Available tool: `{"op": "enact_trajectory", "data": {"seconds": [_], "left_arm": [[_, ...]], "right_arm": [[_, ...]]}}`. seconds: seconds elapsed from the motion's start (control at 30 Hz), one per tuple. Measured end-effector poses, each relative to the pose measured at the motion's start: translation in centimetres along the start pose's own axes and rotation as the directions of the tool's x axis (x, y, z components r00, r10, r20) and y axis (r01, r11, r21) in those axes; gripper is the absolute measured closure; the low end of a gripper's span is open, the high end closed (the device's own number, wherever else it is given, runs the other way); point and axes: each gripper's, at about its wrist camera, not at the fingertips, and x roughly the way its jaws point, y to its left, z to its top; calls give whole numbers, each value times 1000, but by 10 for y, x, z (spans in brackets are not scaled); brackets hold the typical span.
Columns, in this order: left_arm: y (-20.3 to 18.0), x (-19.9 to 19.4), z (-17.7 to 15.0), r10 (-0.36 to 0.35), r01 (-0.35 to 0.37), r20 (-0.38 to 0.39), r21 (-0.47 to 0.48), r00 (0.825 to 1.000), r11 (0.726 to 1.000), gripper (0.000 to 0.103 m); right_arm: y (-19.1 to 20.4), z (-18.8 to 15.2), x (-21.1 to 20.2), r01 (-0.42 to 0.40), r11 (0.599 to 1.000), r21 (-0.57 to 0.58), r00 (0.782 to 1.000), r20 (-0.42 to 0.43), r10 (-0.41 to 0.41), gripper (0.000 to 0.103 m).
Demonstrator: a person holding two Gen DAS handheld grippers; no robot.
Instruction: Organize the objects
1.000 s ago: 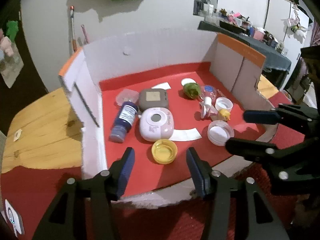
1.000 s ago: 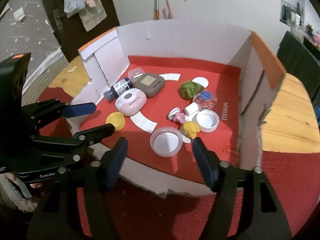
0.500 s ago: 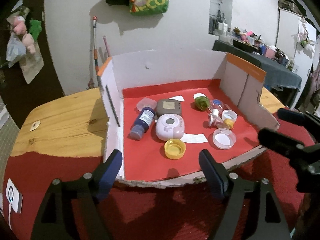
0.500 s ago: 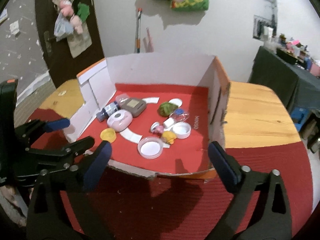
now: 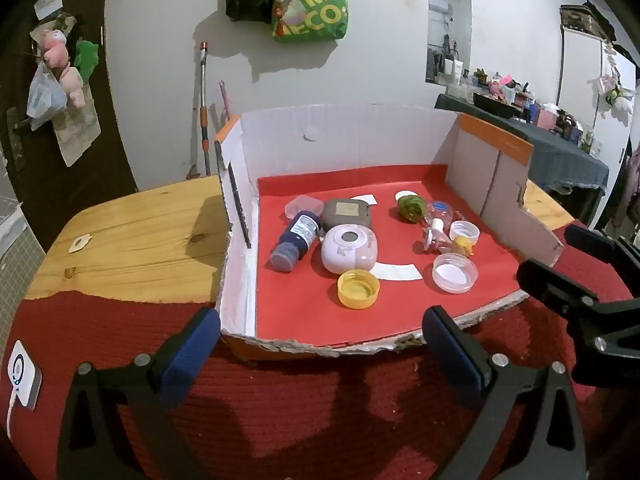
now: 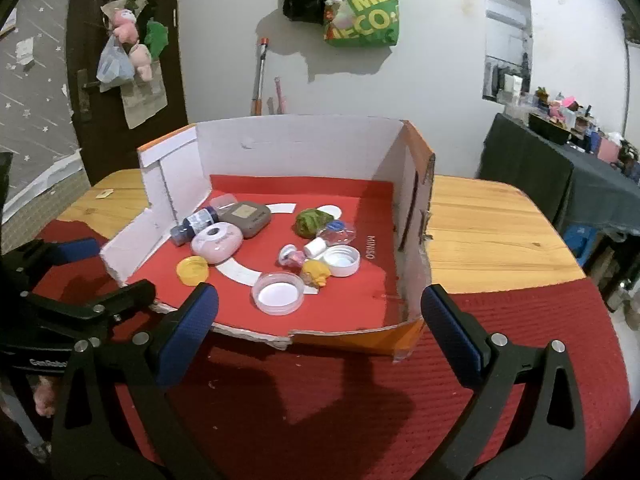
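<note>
A cut-open cardboard box with a red floor holds several small items: a dark blue bottle, a pink round case, a grey case, a yellow lid, a clear lid, a white cap and a green lump. My left gripper is open and empty in front of the box. My right gripper is open and empty, also in front of the box.
The box stands on a wooden table partly covered by a red mat. A white device lies on the mat at far left. The right gripper shows at the left view's right edge.
Both grippers have pulled back from over the box floor to in front of it and opened wider. The items in the box have not moved.
</note>
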Motion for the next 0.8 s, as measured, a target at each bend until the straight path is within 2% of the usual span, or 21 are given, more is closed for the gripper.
{"op": "enact_trajectory", "data": {"seconds": [0.4,0.8], "left_arm": [[-1,3,-4,17,-17,19,2,1000,1000,0],[0,1,-3,11,-11,12,-7,1000,1000,0]], "right_arm": [[0,-5,11,70,997,-17,997,-29,-70,0],[-1,-4,8,73,997,-17,997,-29,-73,0]]}}
